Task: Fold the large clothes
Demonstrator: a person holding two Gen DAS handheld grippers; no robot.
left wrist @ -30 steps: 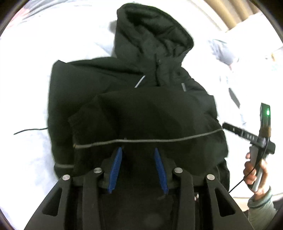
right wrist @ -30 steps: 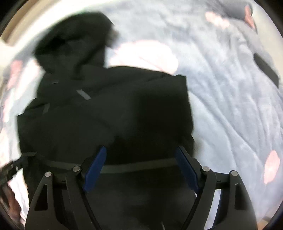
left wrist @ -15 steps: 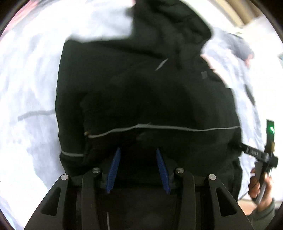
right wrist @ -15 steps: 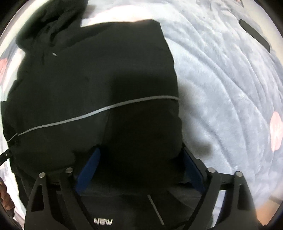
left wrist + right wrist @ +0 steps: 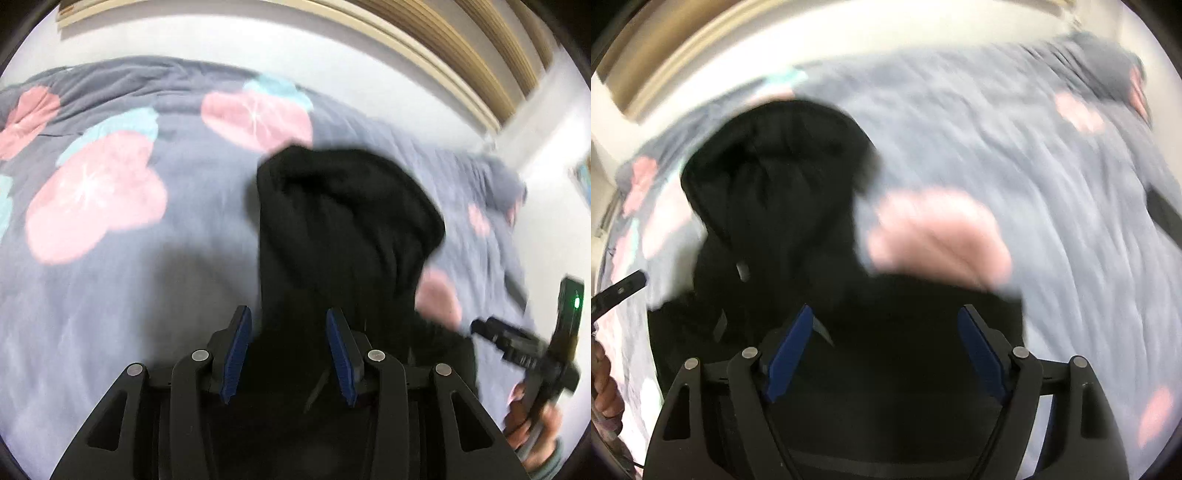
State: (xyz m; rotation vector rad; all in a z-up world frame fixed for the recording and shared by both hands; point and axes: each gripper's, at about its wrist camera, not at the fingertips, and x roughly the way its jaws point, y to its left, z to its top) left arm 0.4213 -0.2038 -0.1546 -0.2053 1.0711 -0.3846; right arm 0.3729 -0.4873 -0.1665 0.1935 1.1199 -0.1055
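A black hooded jacket [image 5: 343, 236] lies on a grey bedspread with pink flowers; its hood points away from me. It also shows in the right wrist view [image 5: 783, 192], blurred by motion. My left gripper [image 5: 290, 354] is part open, with black jacket cloth between and under its blue pads [image 5: 236, 354]; I cannot tell if it grips. My right gripper [image 5: 886, 354] is wide open over the jacket's body, holding nothing. The right gripper [image 5: 532, 343] also shows at the right edge of the left wrist view, with the hand on it.
The flowered bedspread [image 5: 110, 206] spreads left and right of the jacket. A white wall and wooden slats [image 5: 461, 55] stand behind the bed. A dark flat object [image 5: 1165, 214] lies on the bedspread at the far right.
Both grippers have moved forward over the jacket toward the hood. The folded lower part with the grey stripe has dropped out of view beneath them.
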